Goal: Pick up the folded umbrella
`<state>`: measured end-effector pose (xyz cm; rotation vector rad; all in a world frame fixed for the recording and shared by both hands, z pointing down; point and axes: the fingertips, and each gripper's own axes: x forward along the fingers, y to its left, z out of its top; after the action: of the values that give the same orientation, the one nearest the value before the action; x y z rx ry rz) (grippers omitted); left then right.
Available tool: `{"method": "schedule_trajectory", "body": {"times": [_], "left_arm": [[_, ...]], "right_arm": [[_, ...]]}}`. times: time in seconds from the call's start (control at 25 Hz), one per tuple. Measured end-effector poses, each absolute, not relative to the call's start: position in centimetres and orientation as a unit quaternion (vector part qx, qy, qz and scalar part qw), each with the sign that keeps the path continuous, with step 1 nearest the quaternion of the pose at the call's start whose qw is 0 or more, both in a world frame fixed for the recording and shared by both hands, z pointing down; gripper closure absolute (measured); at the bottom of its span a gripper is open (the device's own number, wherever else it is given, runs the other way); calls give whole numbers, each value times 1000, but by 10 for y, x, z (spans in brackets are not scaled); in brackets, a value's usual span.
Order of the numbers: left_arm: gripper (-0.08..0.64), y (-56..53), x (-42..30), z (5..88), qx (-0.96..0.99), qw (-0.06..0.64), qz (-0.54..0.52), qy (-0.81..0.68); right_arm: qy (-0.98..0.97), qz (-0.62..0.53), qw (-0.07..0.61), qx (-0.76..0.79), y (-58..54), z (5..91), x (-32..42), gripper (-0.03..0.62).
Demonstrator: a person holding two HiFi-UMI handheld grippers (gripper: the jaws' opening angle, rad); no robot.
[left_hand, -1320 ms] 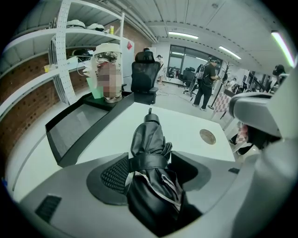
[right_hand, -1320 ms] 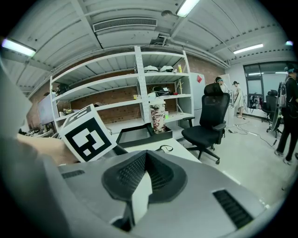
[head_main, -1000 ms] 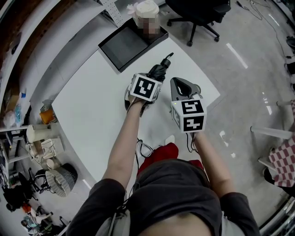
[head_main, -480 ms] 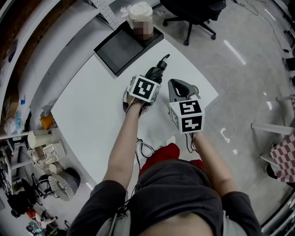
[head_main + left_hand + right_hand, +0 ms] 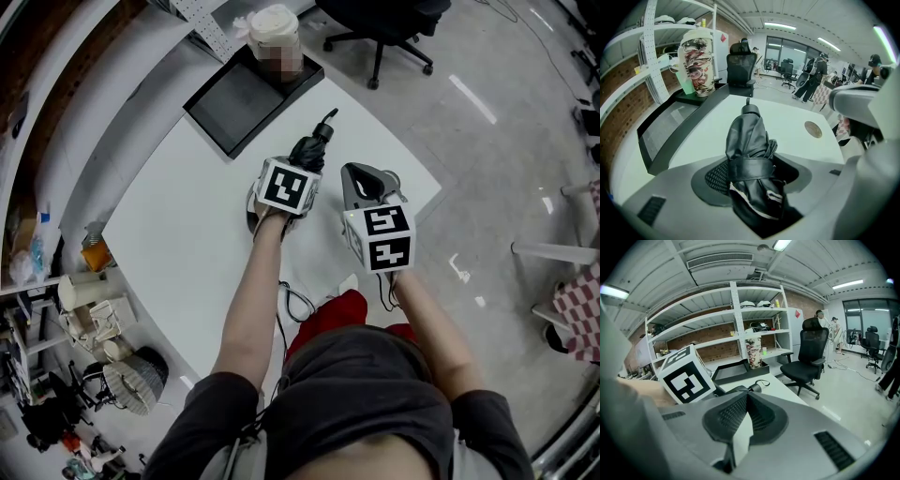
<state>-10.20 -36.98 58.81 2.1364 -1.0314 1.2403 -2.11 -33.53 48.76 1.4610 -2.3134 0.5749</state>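
**A:** Head view: where's the umbrella [image 5: 314, 145]?

**B:** In the left gripper [image 5: 295, 169], over the white table [image 5: 187, 225]. Long axis points away, twd the tray [image 5: 239, 98]. The right gripper [image 5: 367, 180] is just beside it, on its right.

**A:** Left gripper view?

**B:** Jaws are clamped across the black crinkly fabric near the wrap strap, and the handle end sticks out fwd. Can't tell if it's clear of the table.

**A:** Right gripper view?

**B:** Ribbed pads are pressed together w/ nothing betw them. The umbrella [image 5: 754, 387] lies to its left. IMO the left one just lifts straight up.
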Motion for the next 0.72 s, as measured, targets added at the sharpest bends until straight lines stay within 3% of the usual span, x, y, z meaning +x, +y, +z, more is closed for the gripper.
{"method": "schedule_trajectory", "body": {"times": [0.2,0.72], "left_arm": [[330,-366,-96,586,783,192,453,-381],[342,-362,-78,568,795,157,432,-396]], "right_arm": [[-813,200,171,519,-329,485,-19,574],[-800,195,166,542,-314,477,1,574]]}}
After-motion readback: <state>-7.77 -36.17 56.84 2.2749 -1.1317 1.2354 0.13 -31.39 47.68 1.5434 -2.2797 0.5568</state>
